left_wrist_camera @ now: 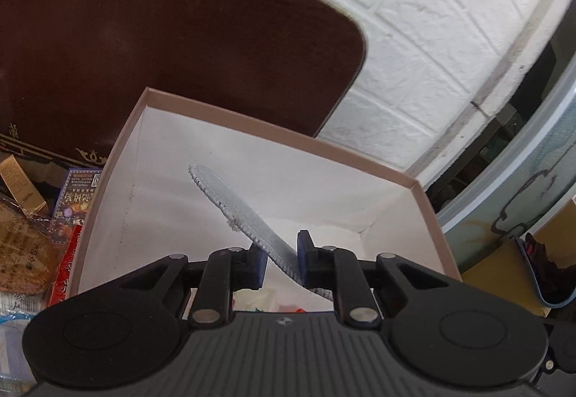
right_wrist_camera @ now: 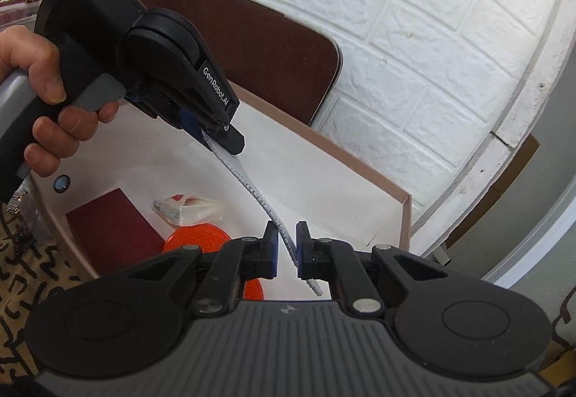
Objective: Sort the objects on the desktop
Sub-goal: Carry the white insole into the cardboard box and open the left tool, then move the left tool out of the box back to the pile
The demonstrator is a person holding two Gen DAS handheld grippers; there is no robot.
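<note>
A grey woven pad (left_wrist_camera: 230,202) with stitched edges hangs over the open pink box (left_wrist_camera: 122,137). My left gripper (left_wrist_camera: 282,262) holds one end of the pad between its blue pads. In the right wrist view the left gripper (right_wrist_camera: 219,137) grips the pad's (right_wrist_camera: 252,188) upper end, and the pad runs down between the fingers of my right gripper (right_wrist_camera: 287,249). The right jaws stand slightly apart around the pad's lower end, with a gap on each side. The box (right_wrist_camera: 403,202) holds a dark red booklet (right_wrist_camera: 111,227), an orange disc (right_wrist_camera: 198,238) and a clear packet (right_wrist_camera: 187,208).
A dark brown chair back (left_wrist_camera: 144,47) stands behind the box against a white brick wall (left_wrist_camera: 414,18). Snack packets and a printed card box (left_wrist_camera: 75,199) lie left of the pink box. A patterned cloth (right_wrist_camera: 25,289) covers the table.
</note>
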